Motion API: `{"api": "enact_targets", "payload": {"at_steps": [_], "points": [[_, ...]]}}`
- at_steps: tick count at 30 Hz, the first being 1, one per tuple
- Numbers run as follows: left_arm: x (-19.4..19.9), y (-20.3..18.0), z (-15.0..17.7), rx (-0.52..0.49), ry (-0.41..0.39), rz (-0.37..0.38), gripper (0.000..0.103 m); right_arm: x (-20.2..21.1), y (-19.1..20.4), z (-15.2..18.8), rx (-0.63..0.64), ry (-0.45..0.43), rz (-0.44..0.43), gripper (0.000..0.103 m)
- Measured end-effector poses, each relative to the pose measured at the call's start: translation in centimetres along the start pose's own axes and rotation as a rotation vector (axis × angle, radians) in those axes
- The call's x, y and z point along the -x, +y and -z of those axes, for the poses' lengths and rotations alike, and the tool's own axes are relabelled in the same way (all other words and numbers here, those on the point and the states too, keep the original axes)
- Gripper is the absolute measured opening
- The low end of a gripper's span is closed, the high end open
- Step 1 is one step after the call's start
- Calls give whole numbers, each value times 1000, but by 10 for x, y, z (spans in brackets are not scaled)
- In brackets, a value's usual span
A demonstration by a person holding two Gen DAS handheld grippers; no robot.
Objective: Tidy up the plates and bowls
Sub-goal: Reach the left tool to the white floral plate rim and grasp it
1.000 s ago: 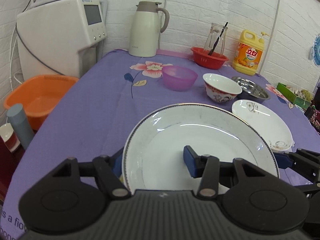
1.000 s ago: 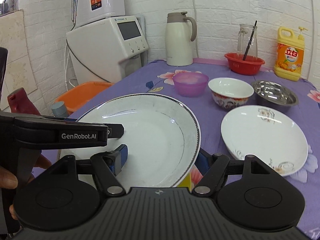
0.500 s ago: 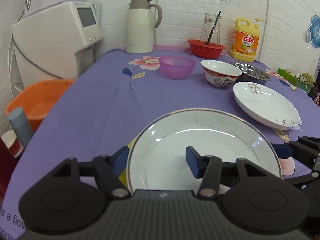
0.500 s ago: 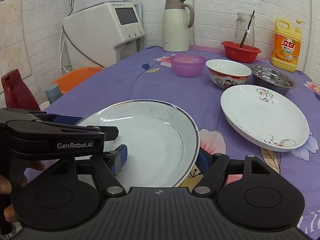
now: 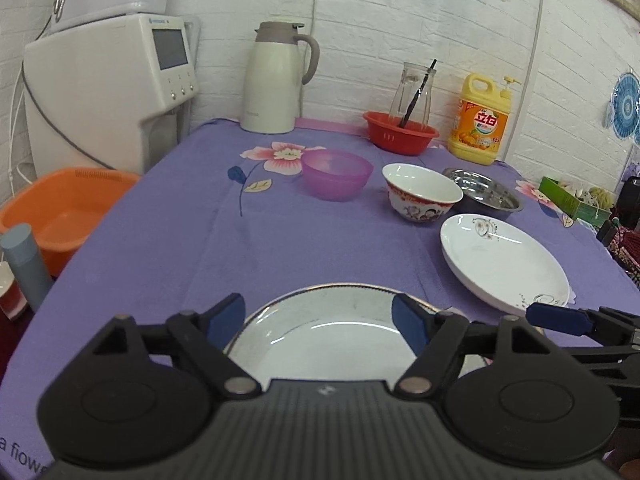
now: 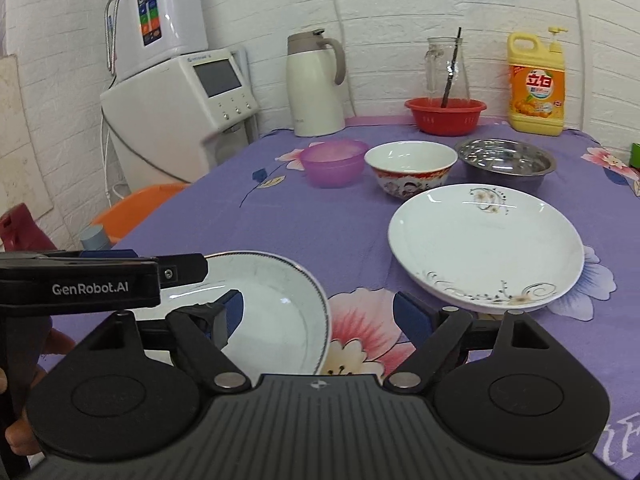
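1. The rimmed plate (image 5: 328, 332) lies flat on the cloth (image 5: 280, 240), near edge.
2. The left gripper (image 5: 320, 320) is opening, pads off the rim; draw straight back.
3. The right gripper (image 6: 316, 316) stands wide, holding nothing; next, try the flowered plate (image 6: 486, 240).

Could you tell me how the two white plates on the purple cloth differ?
The near plate has a dark beaded edge and a plain centre; the far plate has a plain edge with floral scrollwork inside. The near plate lies between the grippers' fingers; the far plate lies apart beside the bowls. Both are white, shallow, upright and empty.
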State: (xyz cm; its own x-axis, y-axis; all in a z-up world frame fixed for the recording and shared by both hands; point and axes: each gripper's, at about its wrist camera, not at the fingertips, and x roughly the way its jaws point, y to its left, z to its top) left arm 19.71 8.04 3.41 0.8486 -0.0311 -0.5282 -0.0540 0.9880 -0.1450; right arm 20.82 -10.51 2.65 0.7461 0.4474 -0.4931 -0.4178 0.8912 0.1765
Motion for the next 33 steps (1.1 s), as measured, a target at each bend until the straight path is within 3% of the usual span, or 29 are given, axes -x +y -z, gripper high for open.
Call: {"api": "enact_targets", "payload": {"at_steps": [8, 11, 14, 19, 28, 33], "points": [[-19, -32, -16, -2, 27, 12, 75, 6, -85, -45, 33, -145, 133, 103], [-27, -47, -23, -10, 30, -11, 75, -12, -127, -65, 40, -138, 186, 103], [-40, -61, -32, -15, 44, -28, 75, -29, -154, -66, 9, -109, 151, 103], [-73, -88, -50, -51, 77, -16, 75, -42, -174, -48, -67, -44, 91, 103], [-110, -113, -56, -49, 136, 16, 75, -45, -182, -45, -79, 6, 81, 103], [-128, -114, -57, 15, 194, 62, 75, -54, -178, -41, -54, 56, 75, 103]]}}
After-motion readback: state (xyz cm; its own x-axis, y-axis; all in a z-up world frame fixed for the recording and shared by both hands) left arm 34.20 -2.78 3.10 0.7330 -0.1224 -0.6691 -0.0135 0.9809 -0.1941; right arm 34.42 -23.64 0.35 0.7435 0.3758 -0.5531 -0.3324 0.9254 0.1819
